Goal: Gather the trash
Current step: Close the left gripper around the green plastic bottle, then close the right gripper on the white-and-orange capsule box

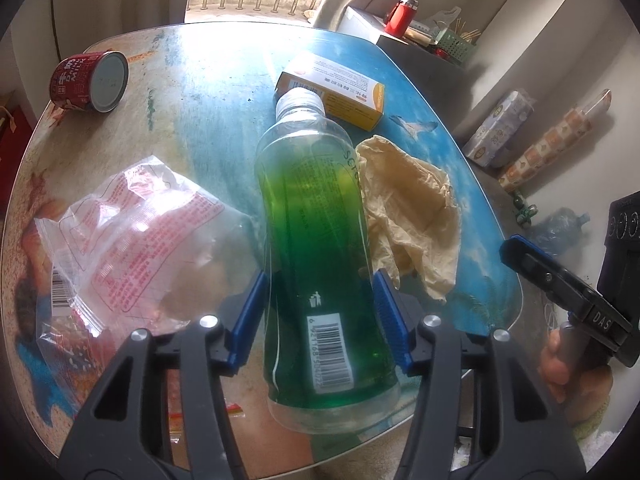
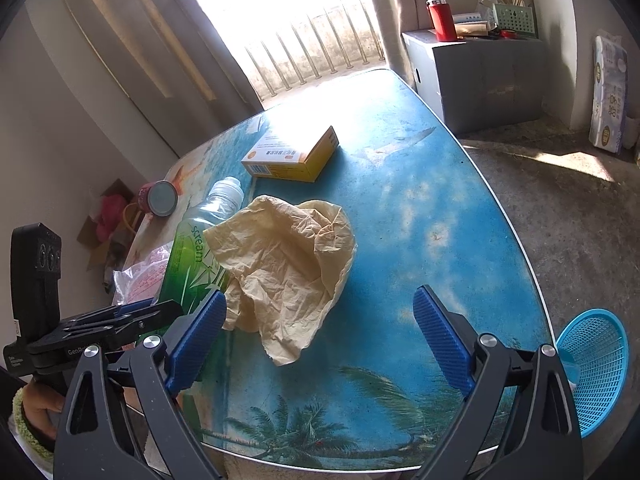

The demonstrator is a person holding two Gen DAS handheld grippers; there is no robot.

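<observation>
Green bottle (image 1: 320, 232) lies on its side on the table (image 1: 208, 128), cap end pointing away from the person, base toward the near table edge. Long axis runs straight along the left tool (image 1: 320, 312) line of sight, so the blue pads (image 1: 390, 308) sit either side of the lower body, near the barcode. Pads look pressed on the bottle walls: left tool clenched on the bottle, not yet lifted off the table as far as visible. Crumpled beige paper (image 2: 288, 264) touches the bottle's right side; clear plastic bag (image 1: 132, 232) just to its left; yellow box (image 1: 340, 92) beyond the cap; red can (image 1: 88, 80) far left. Right tool (image 2: 320, 340) hangs released, jaws wide, nothing between them, paper just ahead of it. Blue basket (image 2: 596, 364) stands on the floor off the table's right edge, nearer the right hand. Likely next: carry bottle across to the basket.
</observation>
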